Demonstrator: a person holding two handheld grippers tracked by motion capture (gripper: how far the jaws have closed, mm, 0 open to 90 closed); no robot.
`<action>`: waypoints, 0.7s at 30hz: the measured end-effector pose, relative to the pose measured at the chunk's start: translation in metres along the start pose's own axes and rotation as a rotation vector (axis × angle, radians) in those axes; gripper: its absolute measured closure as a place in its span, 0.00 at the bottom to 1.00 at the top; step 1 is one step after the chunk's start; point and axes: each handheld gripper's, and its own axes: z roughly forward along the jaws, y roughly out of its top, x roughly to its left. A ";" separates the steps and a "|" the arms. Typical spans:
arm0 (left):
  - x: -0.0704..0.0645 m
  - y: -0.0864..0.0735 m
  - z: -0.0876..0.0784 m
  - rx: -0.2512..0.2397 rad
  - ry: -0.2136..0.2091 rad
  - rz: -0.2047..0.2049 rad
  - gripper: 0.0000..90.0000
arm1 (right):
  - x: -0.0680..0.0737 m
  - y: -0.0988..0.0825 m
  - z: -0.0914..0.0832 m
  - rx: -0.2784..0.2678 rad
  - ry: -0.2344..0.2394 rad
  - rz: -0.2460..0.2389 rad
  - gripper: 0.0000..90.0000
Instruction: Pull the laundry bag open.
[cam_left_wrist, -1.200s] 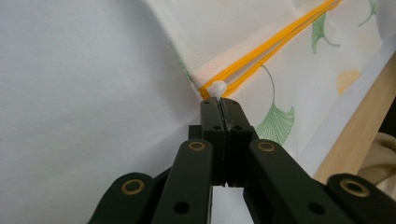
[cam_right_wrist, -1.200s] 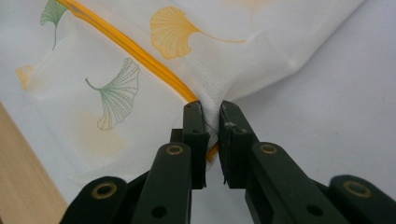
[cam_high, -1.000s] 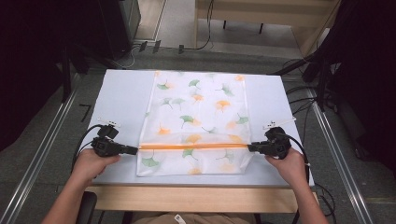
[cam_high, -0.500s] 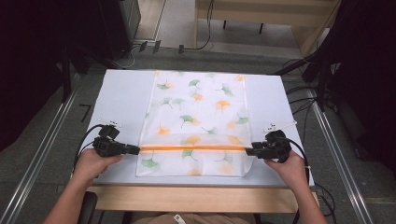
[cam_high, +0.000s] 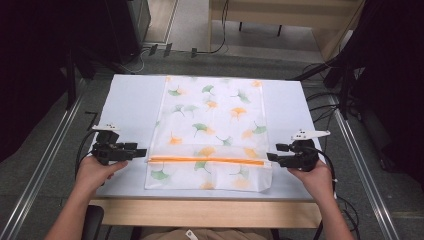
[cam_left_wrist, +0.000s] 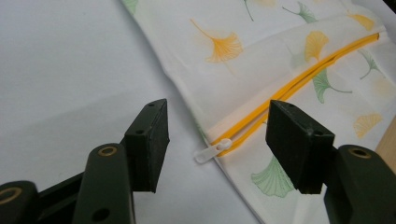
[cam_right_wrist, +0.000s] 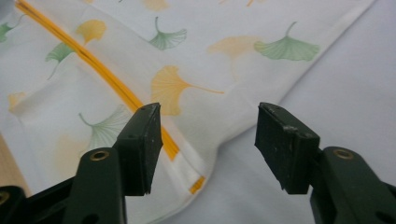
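Observation:
A white cloth bag (cam_high: 212, 125) printed with green and orange ginkgo leaves lies flat on the table. An orange zip (cam_high: 207, 160) runs across it near the front. My left gripper (cam_high: 142, 151) lies at the zip's left end and my right gripper (cam_high: 270, 157) at its right end. In the left gripper view the left gripper (cam_left_wrist: 217, 107) is open, and the white zip pull (cam_left_wrist: 212, 151) lies on the table between its jaws, untouched. In the right gripper view the right gripper (cam_right_wrist: 208, 112) is open over the bag's corner and the zip's end (cam_right_wrist: 170, 149). Both pairs of jaws have just been opening.
A white mat (cam_high: 130, 105) covers the tabletop, with a wooden front edge (cam_high: 205, 214). Metal rails (cam_high: 45, 160) run along both sides of the table. Cables (cam_high: 320, 100) and dark equipment stand beyond the far and right edges.
Both grippers were shut on the bag at the two ends of the zip; now both stand open and have let the cloth go. The hands have hardly moved.

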 end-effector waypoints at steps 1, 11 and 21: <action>0.002 0.000 -0.001 -0.008 0.005 -0.001 0.44 | -0.002 0.000 -0.002 -0.003 -0.013 -0.004 0.42; 0.019 -0.003 -0.012 -0.067 0.121 -0.017 0.43 | -0.029 -0.016 -0.020 -0.060 -0.127 0.044 0.36; 0.039 -0.008 -0.017 -0.100 0.186 -0.031 0.32 | -0.051 -0.030 -0.027 -0.075 -0.216 0.100 0.31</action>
